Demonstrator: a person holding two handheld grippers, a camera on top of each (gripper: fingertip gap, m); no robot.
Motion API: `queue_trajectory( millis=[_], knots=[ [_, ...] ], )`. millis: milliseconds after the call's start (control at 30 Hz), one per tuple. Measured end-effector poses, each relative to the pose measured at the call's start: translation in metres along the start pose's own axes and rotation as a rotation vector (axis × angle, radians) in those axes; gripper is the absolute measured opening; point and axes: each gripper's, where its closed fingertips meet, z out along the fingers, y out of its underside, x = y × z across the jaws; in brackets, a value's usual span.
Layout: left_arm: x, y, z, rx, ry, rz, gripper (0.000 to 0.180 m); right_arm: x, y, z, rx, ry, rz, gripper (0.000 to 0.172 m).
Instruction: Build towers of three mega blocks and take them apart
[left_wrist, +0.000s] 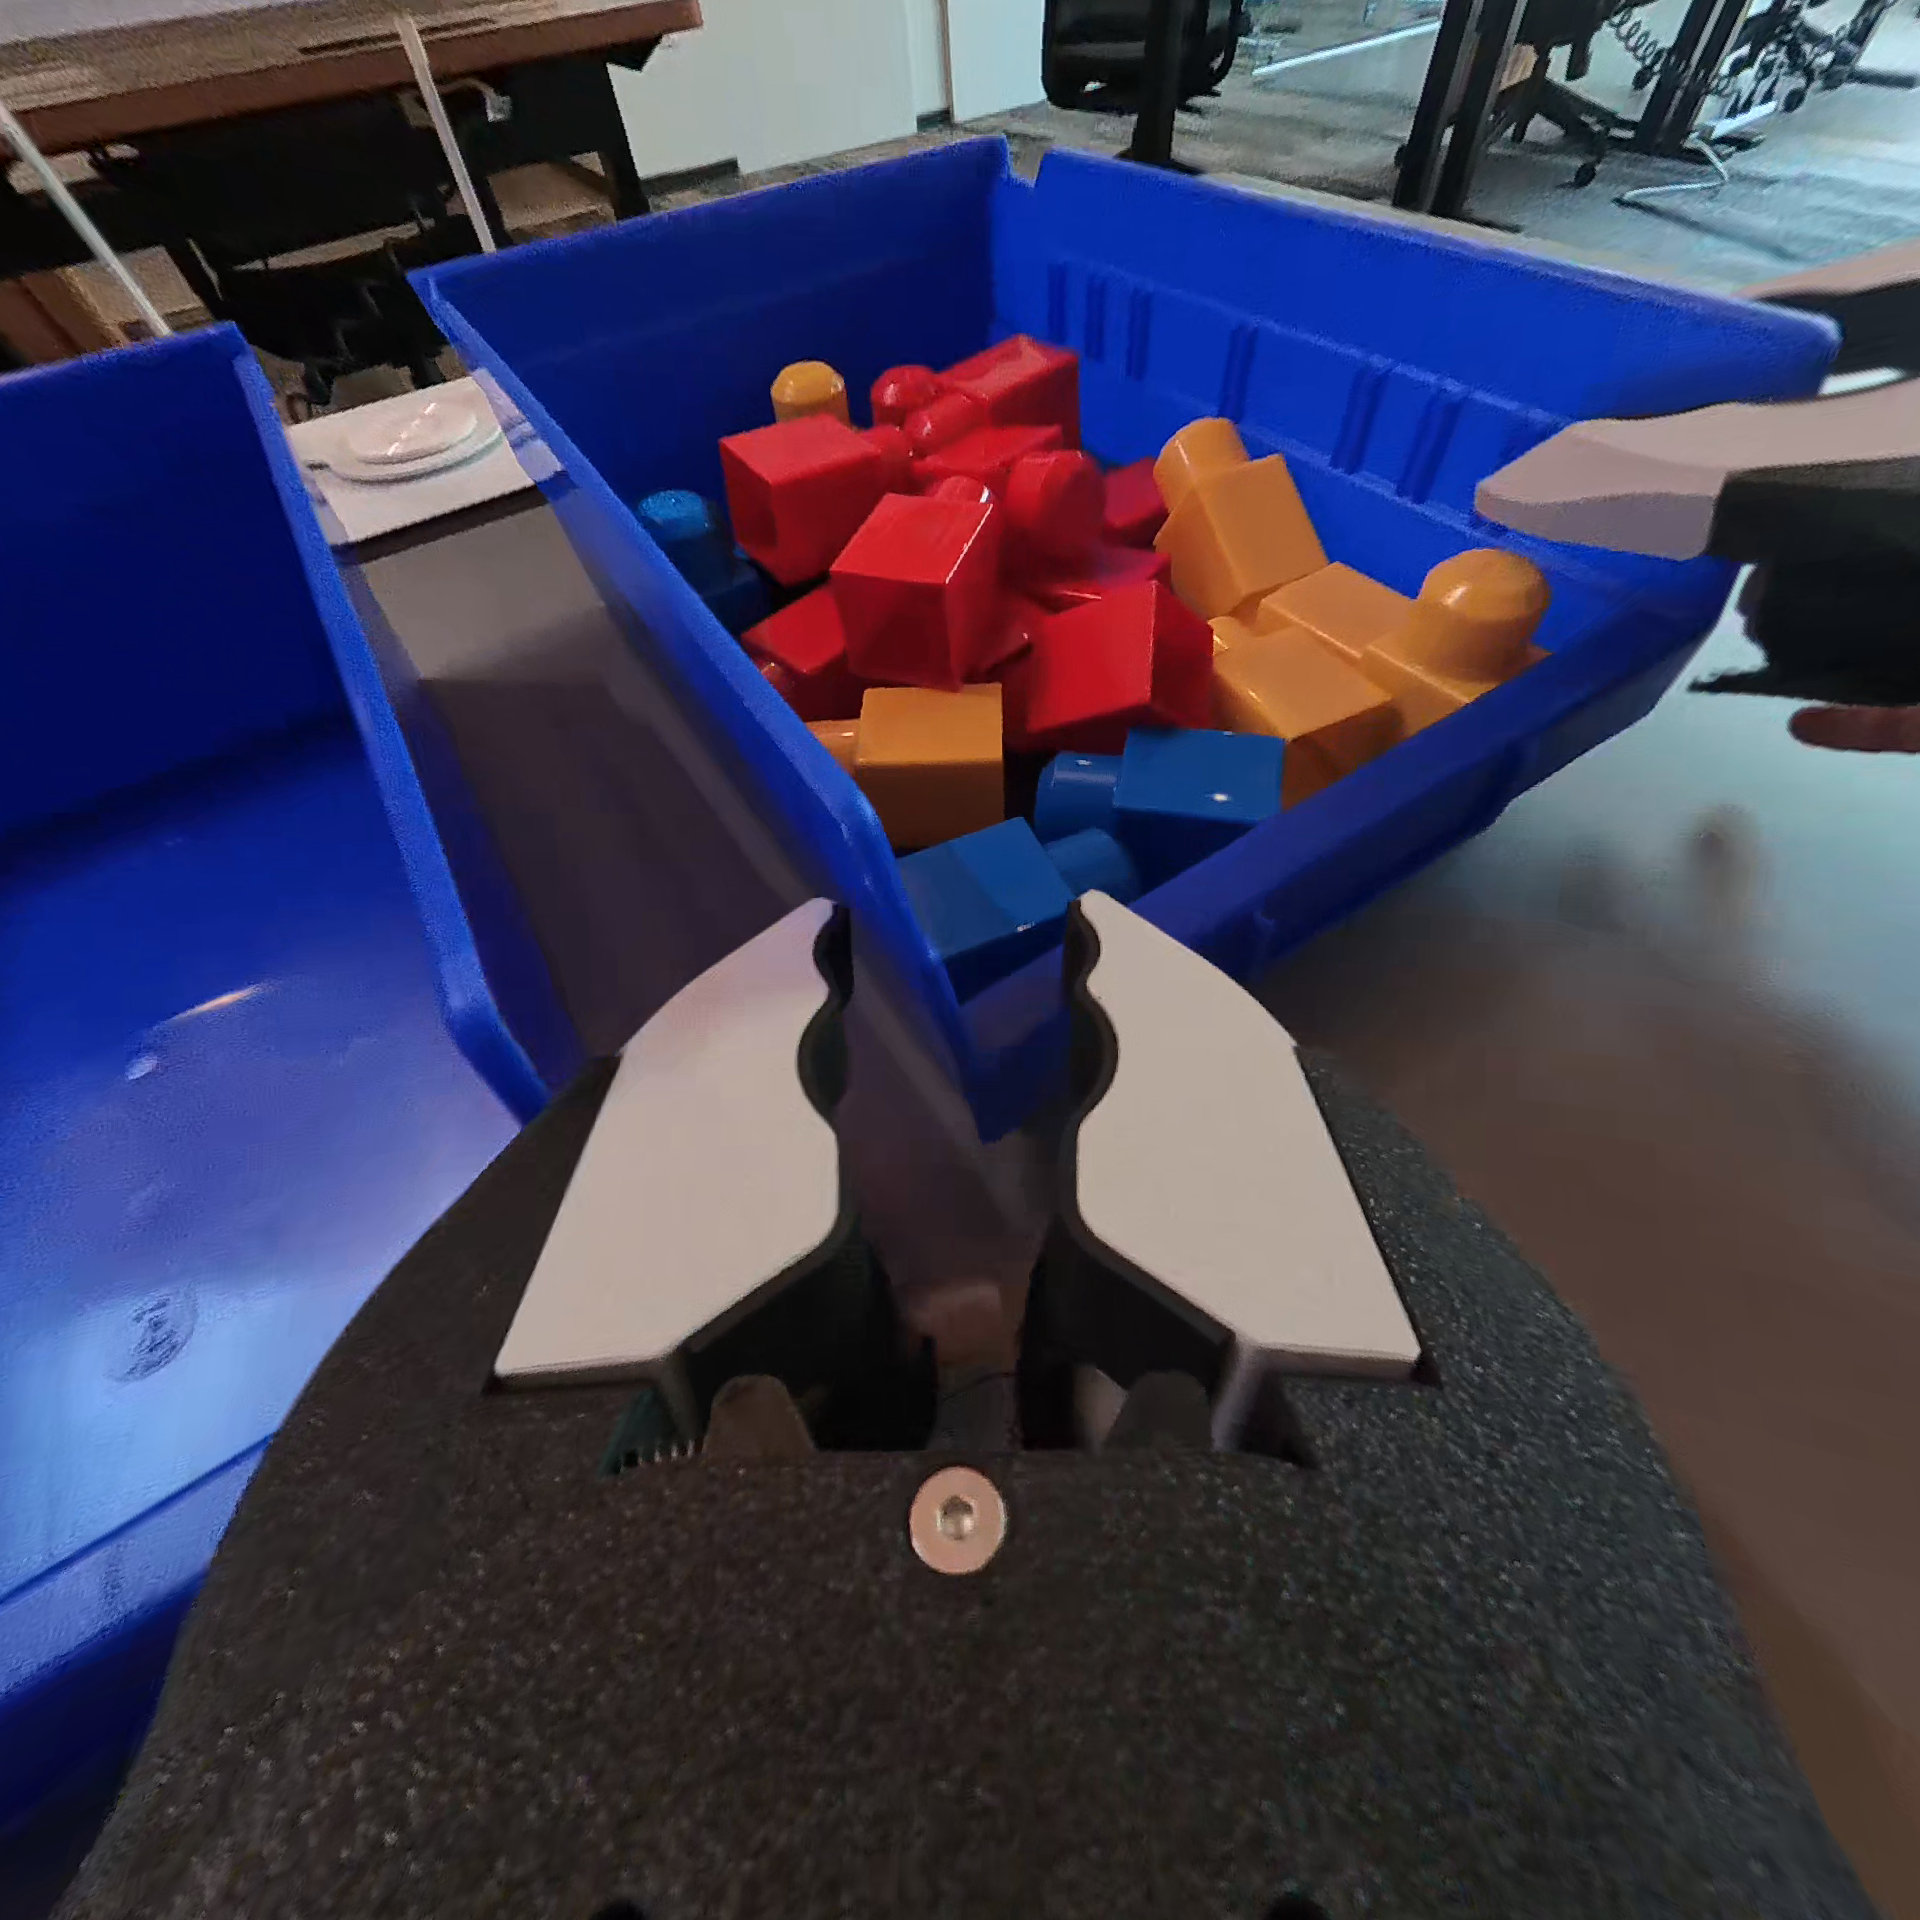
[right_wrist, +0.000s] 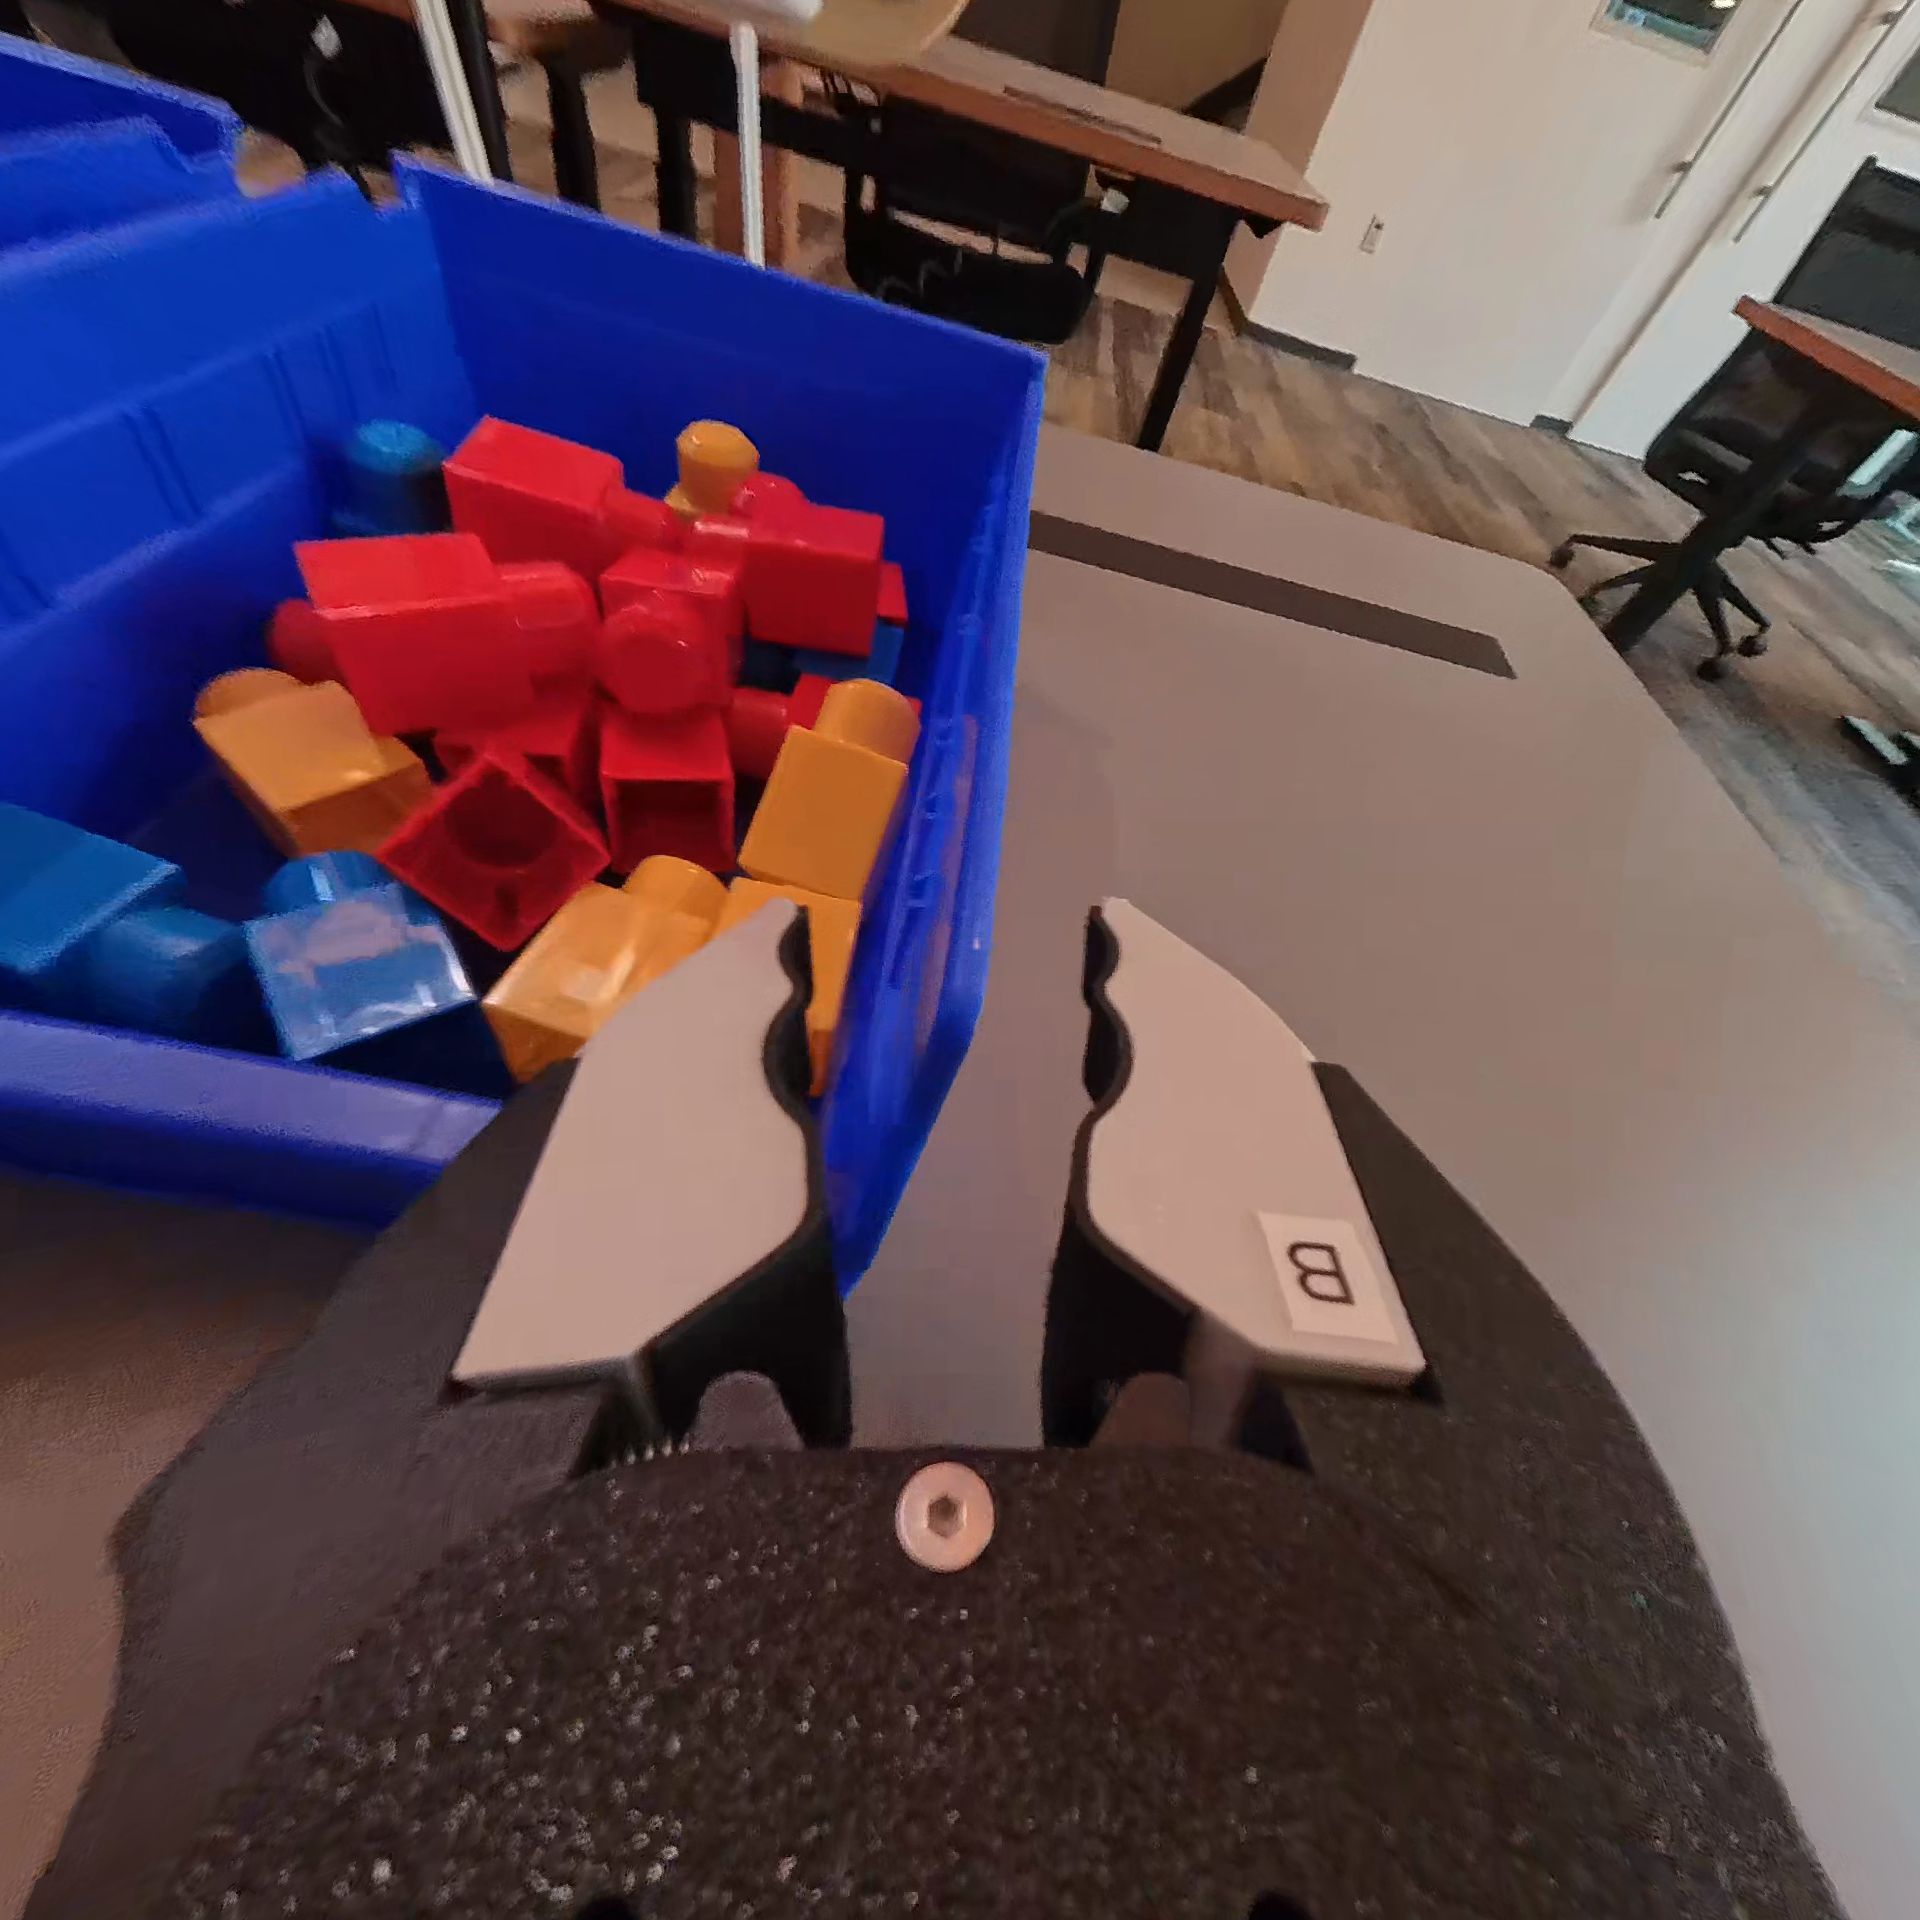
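The blocks are all seen loose in a blue bin in the middle of the left wrist view, red, yellow and blue ones mixed in a heap. No tower is seen on the grey surface, so the building is judged as not yet begun. The blocks are probably kept in the bin so that they do not roll away and can be picked one at a time. A second blue bin is seen at the left of the same view, and no blocks are visible in it.

The left gripper is held low at the near corner of the full bin, pointed forward and a little down. Its jaws are narrow but not closed; the bin wall and a blue block lie in the gap between them. No pressing on them can be seen, so nothing is considered as gripped.

The right gripper is held at the other side of the bin, at the lower centre of its own view. Its jaws are partly open astride the bin wall, one finger over the yellow blocks and the other finger over the bare surface. Nothing is held there.
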Motion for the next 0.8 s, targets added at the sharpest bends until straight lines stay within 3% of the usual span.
queue_trajectory(
  millis=[67, 100, 333, 567, 800],
  knots=[
    [-0.002, -0.001, 0.007, -0.002, -0.022, 0.002, 0.036, -0.002, 0.01, 0.009, -0.066, -0.001, -0.055, 0.018],
    [-0.007, -0.002, 0.009, -0.001, -0.052, 0.018, 0.023, -0.003, 0.012, 0.011, -0.071, 0.004, -0.071, 0.011],
    [-0.006, -0.021, 0.001, 0.117, -0.103, 0.144, 0.014, 0.002, -0.001, -0.012, 0.023, 0.062, -0.115, 0.008],
    [-0.023, -0.08, -0.052, 0.24, -0.121, 0.199, 0.014, -0.009, -0.085, -0.064, 0.179, 0.116, -0.112, 0.007],
    [-0.11, -0.103, -0.138, 0.267, -0.269, 0.188, 0.013, -0.107, -0.169, -0.071, 0.303, -0.035, -0.103, 0.005]
  ],
)
